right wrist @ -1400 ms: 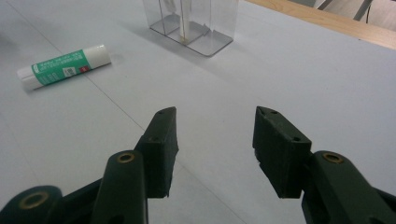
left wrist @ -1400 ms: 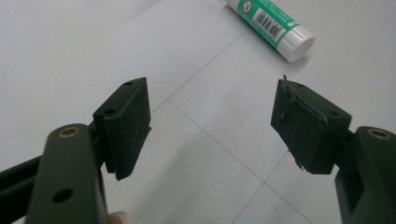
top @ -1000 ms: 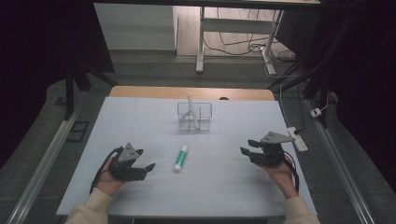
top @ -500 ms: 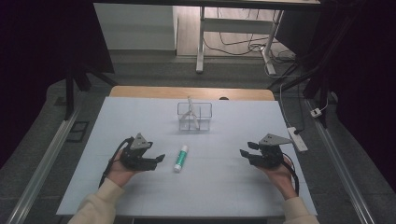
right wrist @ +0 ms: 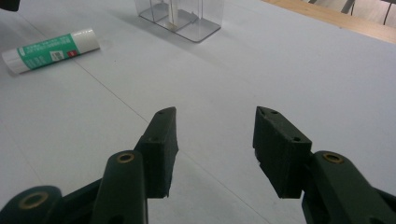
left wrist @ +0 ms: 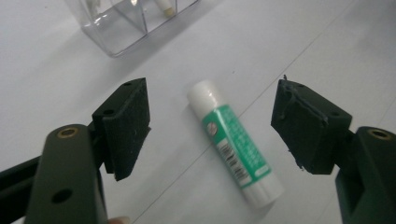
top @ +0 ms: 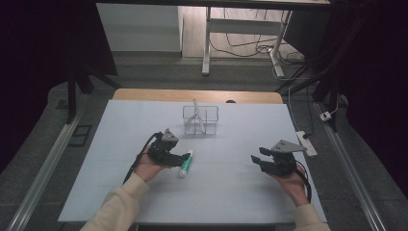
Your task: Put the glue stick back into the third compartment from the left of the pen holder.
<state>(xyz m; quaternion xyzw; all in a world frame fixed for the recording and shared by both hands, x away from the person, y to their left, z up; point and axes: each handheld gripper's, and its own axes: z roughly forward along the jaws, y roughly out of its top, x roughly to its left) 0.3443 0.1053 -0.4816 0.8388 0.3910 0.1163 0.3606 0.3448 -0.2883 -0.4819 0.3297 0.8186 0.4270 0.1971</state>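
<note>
Left gripper view shows our left gripper [left wrist: 212,126] has slid right to the glue stick [left wrist: 235,142], which lies between its wide jaws, ungripped, near the clear box [top: 200,120]. Closing should come next. Our right gripper [top: 263,159] waits half-open.

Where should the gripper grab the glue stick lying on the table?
Probably around the green middle of the glue stick, coming down from above. It lies flat on the table, and the left gripper already has an open jaw on each long side, so closing across its round body should catch it evenly.
</note>
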